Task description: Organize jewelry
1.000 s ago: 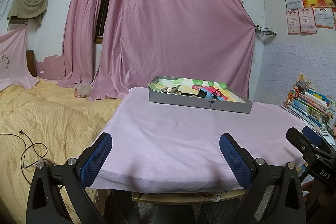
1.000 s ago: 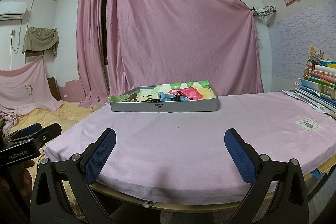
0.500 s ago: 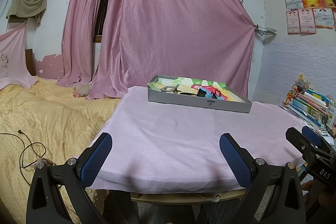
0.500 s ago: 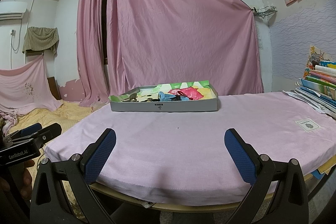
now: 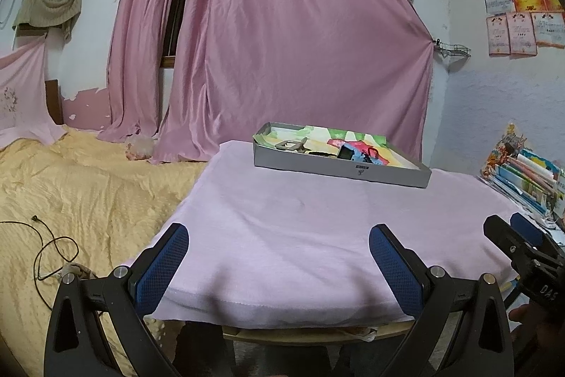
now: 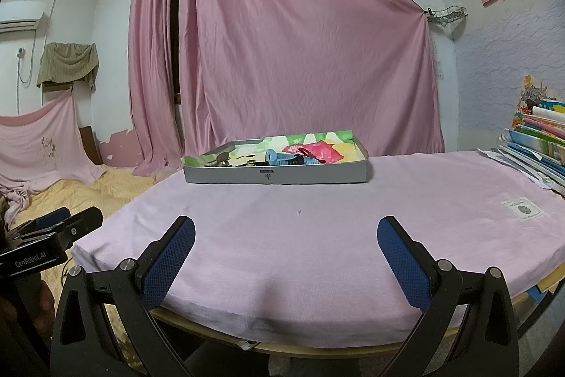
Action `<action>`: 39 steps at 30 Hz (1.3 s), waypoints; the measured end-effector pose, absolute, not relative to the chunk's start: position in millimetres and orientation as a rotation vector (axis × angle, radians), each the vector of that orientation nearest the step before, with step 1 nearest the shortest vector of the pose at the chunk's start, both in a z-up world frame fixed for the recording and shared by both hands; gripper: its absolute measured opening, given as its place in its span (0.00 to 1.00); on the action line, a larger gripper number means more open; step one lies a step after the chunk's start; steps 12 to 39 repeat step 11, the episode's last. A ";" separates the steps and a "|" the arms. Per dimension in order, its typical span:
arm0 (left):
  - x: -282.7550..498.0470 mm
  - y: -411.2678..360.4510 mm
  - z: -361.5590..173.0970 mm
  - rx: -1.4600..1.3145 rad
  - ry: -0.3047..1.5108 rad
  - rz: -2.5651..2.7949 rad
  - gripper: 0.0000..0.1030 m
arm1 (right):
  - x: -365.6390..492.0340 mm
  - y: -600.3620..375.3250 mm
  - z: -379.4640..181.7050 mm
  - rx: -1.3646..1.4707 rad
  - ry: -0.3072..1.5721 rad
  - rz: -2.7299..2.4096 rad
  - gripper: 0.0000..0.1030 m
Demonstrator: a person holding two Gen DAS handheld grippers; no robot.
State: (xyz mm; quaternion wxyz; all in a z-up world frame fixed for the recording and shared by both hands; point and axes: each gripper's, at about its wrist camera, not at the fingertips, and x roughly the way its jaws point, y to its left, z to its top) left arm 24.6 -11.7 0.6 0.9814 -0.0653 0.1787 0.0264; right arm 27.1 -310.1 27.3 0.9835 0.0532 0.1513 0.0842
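Bench (image 6: 317,235) under pink cloth, bare near its front edge; grey shallow tray (image 6: 275,172) at far side, patterned paper lining it; small jewelry pieces (image 6: 282,158) all lie heaped inside tray, kinds too small to tell; left claw (image 5: 279,257) wide, holding nothing, at near edge; right claw (image 6: 286,253) wide, holding nothing, well apart from tray. Step: fits either approach to tray or retreat after sorting; pictures do not settle next move.
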 end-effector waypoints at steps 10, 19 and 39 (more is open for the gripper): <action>35.3 -10.9 -4.1 -0.133 0.383 0.044 1.00 | 39.2 -309.8 21.8 0.110 0.336 0.168 0.99; 37.2 -11.2 -4.1 -0.132 0.387 0.044 1.00 | 40.4 -309.6 21.3 0.110 0.339 0.168 0.99; 37.2 -11.2 -4.1 -0.132 0.387 0.044 1.00 | 40.4 -309.6 21.3 0.110 0.339 0.168 0.99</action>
